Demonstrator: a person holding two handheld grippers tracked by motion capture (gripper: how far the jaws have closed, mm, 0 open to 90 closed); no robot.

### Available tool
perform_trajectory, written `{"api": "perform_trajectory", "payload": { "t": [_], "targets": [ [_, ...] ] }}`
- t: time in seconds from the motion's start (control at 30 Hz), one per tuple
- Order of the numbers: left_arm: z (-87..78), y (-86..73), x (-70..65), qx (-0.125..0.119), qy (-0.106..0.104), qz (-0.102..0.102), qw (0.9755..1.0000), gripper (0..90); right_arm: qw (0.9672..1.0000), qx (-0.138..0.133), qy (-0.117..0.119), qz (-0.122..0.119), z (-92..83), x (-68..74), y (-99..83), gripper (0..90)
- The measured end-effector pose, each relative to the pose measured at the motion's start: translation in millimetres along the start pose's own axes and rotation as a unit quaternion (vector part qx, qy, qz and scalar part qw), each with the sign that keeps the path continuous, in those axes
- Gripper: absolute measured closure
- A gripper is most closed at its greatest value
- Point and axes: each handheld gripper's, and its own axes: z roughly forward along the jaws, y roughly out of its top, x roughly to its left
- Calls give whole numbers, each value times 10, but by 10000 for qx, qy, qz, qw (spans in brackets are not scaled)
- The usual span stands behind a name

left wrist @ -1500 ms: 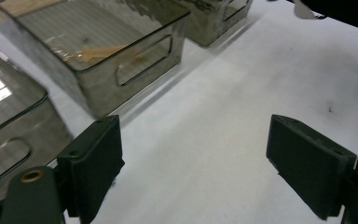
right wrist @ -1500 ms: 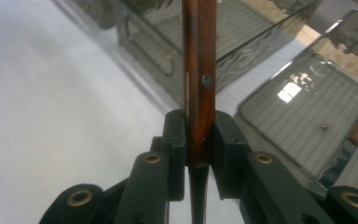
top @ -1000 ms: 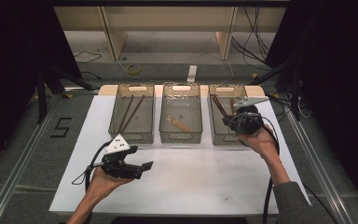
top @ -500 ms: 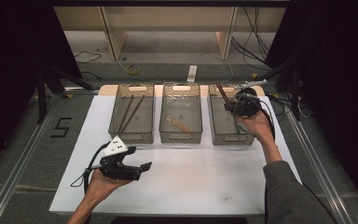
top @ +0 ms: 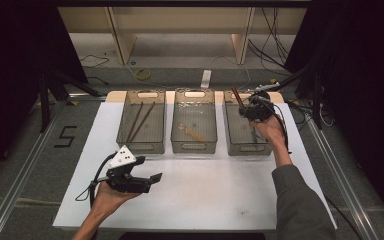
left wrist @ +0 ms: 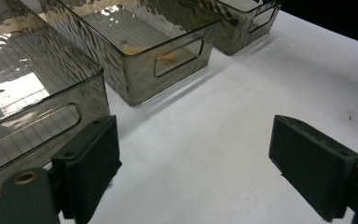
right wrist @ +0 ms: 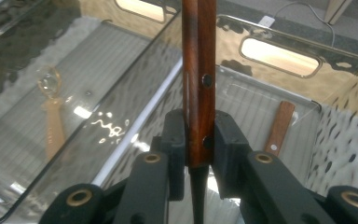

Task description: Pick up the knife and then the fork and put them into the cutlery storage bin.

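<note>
Meanwhile the right gripper [right wrist: 199,154], clamped on a wooden-handled knife [right wrist: 199,84], had carried it back over the right bin [top: 232,146], apparently for sorting; the left gripper [left wrist: 193,163] waited open above the surface [top: 205,192].

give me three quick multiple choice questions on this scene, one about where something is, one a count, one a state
1. Where does the pale spoon lie?
A. left bin
B. middle bin
C. on the white table

2. How many clear bins stand in the row?
A. two
B. three
C. four

3. What is the right gripper doing?
A. clamping a wooden handle
B. standing open
C. holding a cup

Answers: 1 B, it rests on the floor of the middle bin. 2 B, three stand side by side. 3 A, its jaws press the wooden handle from both sides.
</note>
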Motion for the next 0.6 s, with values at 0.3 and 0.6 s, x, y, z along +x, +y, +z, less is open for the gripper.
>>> {"api": "perform_trajectory", "payload": {
  "t": [0.3,0.6],
  "targets": [
    [-14,5,8,-73,3,-25,10000,155,9992,71,-72,384,155,-41,-43,638],
    [-40,9,27,-181,37,-105,9998,154,9992,34,15,408,55,33,-75,484]
  ]
}}
